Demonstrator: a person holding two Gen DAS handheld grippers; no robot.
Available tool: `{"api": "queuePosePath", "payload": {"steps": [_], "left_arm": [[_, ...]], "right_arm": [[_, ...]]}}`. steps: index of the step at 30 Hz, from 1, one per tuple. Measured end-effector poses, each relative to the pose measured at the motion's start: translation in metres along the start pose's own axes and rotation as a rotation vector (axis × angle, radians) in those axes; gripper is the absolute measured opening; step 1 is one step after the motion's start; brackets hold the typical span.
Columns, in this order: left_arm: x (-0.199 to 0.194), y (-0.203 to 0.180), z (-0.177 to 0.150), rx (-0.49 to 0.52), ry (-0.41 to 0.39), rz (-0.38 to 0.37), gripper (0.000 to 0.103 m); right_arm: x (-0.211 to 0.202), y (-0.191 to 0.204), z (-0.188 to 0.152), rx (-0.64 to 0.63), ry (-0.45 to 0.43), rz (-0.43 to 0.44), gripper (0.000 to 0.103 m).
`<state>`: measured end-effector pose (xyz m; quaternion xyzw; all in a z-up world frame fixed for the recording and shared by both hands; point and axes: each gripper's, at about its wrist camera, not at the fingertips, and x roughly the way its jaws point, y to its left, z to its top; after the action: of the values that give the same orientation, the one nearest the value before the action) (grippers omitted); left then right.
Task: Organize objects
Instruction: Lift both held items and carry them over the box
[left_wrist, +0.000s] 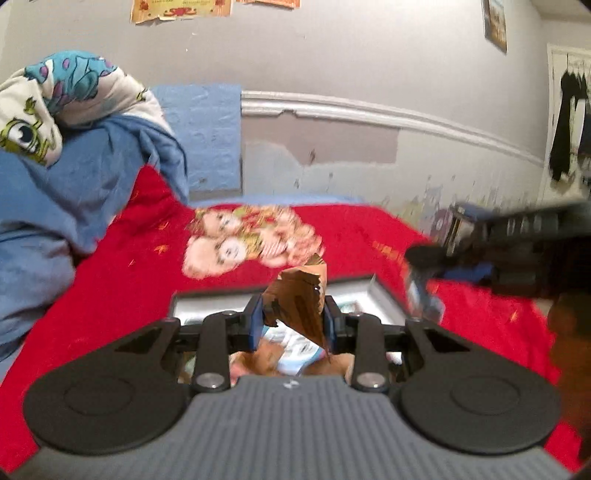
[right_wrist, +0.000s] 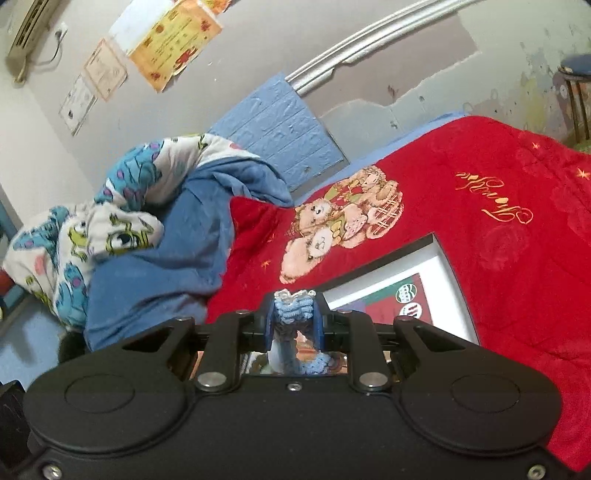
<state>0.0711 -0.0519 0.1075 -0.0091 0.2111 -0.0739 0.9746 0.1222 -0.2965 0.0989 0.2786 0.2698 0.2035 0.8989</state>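
My left gripper (left_wrist: 293, 321) is shut on a crumpled brown wrapper (left_wrist: 299, 299) and holds it above an open white box (left_wrist: 384, 299) that lies on the red blanket (left_wrist: 129, 277). My right gripper (right_wrist: 294, 319) is shut on a light blue crocheted piece (right_wrist: 293, 312) with a white edge. It hovers by the box (right_wrist: 448, 273), which shows a red and green printed card (right_wrist: 391, 299) inside. The right gripper also shows blurred in the left wrist view (left_wrist: 424, 258), at the right above the box, with the blue piece hanging from it.
A teddy bear print (right_wrist: 340, 225) marks the red blanket past the box. A heap of blue and cartoon-print bedding (right_wrist: 147, 229) lies at the left. A grey wall with a blue panel (left_wrist: 207, 133) stands behind the bed. A stool (right_wrist: 576, 96) stands at the far right.
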Motion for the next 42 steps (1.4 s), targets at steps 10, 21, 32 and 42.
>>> {"api": "queuePosePath", "payload": {"steps": [10, 21, 32, 42], "left_arm": [[0.036, -0.019, 0.032, 0.016, -0.070, -0.034, 0.036], [0.108, -0.006, 0.010, -0.042, 0.094, -0.049, 0.036], [0.158, -0.026, -0.017, 0.012, 0.219, -0.024, 0.036], [0.178, -0.033, -0.032, -0.003, 0.295, 0.003, 0.036]], "right_arm": [[0.008, -0.026, 0.019, 0.032, -0.037, -0.040, 0.020], [0.066, -0.055, 0.027, 0.089, -0.036, -0.026, 0.020], [0.097, -0.097, 0.013, 0.126, -0.012, -0.070, 0.020], [0.109, -0.105, 0.001, 0.118, 0.029, -0.099, 0.020]]}}
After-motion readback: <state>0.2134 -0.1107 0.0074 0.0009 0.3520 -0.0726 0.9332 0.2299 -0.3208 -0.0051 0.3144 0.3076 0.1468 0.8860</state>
